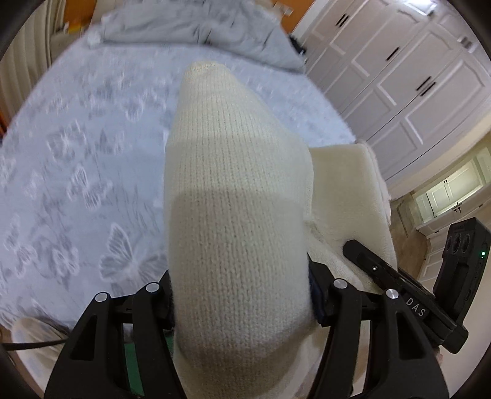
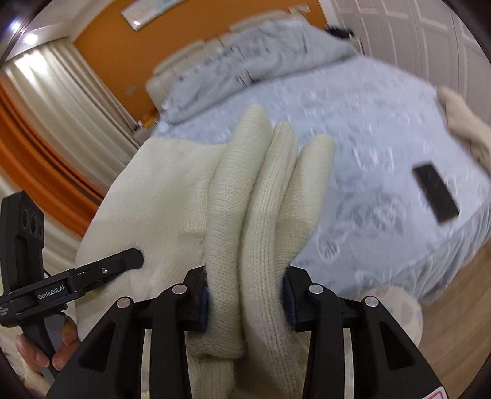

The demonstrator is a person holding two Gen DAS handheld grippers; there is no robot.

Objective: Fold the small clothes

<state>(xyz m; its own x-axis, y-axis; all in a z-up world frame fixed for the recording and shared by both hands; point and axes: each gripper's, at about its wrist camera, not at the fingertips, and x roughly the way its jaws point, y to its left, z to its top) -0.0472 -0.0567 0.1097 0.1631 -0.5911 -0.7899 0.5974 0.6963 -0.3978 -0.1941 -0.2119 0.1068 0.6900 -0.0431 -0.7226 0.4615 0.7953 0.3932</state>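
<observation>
1. cream knit garment [image 1: 236, 214]: lifted above the bed, held between both grippers.
2. left gripper [image 1: 241, 294]: jaws clamped on a smooth fold of the knit.
3. right gripper [image 2: 245, 297]: jaws clamped on several bunched layers of the same knit.
4. bed [image 2: 383, 122]: pale blue butterfly-print cover; rumpled grey duvet [image 1: 196, 27] at the far end.
5. dark flat phone-like item [image 2: 435, 193]: lying on the cover.
6. containers: none discernible.
</observation>
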